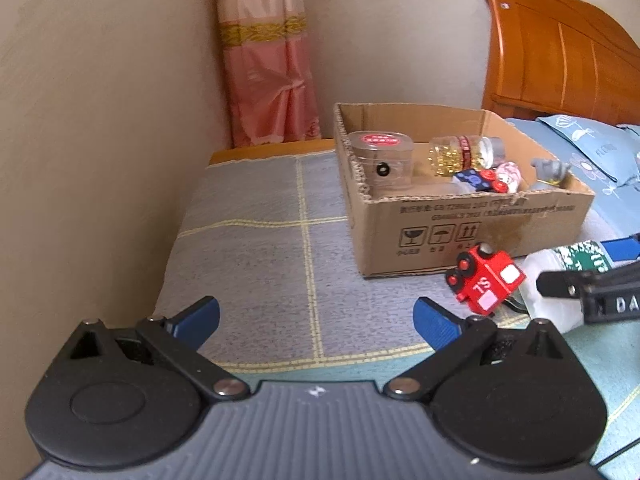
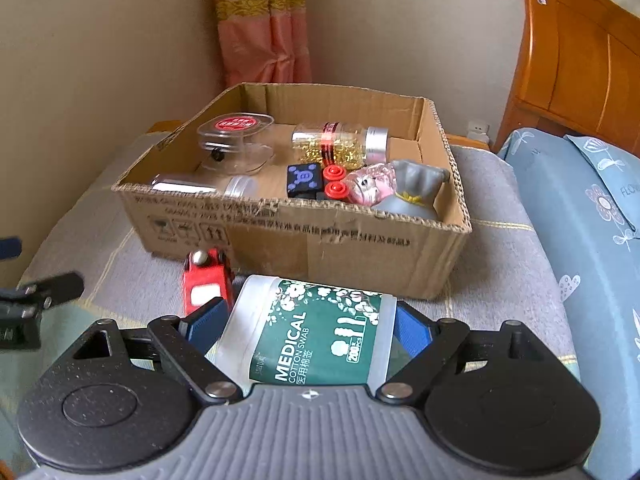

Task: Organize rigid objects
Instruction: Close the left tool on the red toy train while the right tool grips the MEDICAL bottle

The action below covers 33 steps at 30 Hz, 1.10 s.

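On the bed, just in front of the cardboard box, the right tool has its blue pads against both sides of the cotton swab tub, which lies on its side on the grey checked blanket. The grip looks closed onto the tub, so this reads as the pick-up step, tub seized but not yet boxed. The left tool hangs wide open over bare blanket nearer the wall-side edge of the bed, holding nothing. The red toy train sits just beside the tub, close against the box's front wall, still waiting its turn. Inside the box already: a clear round case with a red label, a jar of gold beads, a silver-lidded jar, a grey figurine. Next call, I'd say: lift the tub clear of the front wall and carry it over, aiming for the open cardboard floor near the box's back, without nudging the train on the way up.
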Tool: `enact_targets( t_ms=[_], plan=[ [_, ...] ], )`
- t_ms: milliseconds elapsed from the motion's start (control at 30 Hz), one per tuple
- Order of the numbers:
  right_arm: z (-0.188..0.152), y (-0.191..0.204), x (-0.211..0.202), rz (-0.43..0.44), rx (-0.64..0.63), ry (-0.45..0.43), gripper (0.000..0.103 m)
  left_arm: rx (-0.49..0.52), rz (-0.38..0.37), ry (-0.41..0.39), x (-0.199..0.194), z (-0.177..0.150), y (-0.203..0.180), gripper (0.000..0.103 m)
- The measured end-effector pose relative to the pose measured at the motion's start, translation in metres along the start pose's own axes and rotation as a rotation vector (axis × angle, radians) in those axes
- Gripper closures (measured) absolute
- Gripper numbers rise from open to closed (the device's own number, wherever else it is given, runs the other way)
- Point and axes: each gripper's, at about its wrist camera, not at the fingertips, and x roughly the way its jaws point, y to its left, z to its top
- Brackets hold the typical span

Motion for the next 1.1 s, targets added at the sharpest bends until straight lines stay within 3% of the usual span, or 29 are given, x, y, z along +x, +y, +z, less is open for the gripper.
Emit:
enact_targets(
  t_ms=[500,733,900,1100],
  plan=[
    [-0.042,-0.013,-0.021,0.111,0.017,0.067,0.015,0.104,-0.098,0.018,0.003,0.016,-0.042,0.001],
    [-0.054,-0.019,-0.022,0.148,0.016,0.035,0.004,0.150,-0.152,-0.001,0.018,0.030,-0.072,0.001],
    [-0.057,-0.020,-0.021,0.138,-0.003,0.009,0.004,0.162,-0.177,0.025,0.041,0.032,-0.088,0.001],
    [-0.057,-0.021,-0.022,0.149,-0.005,0.000,0.004,0.139,-0.152,0.057,0.053,0.028,-0.081,0.001]
  ],
)
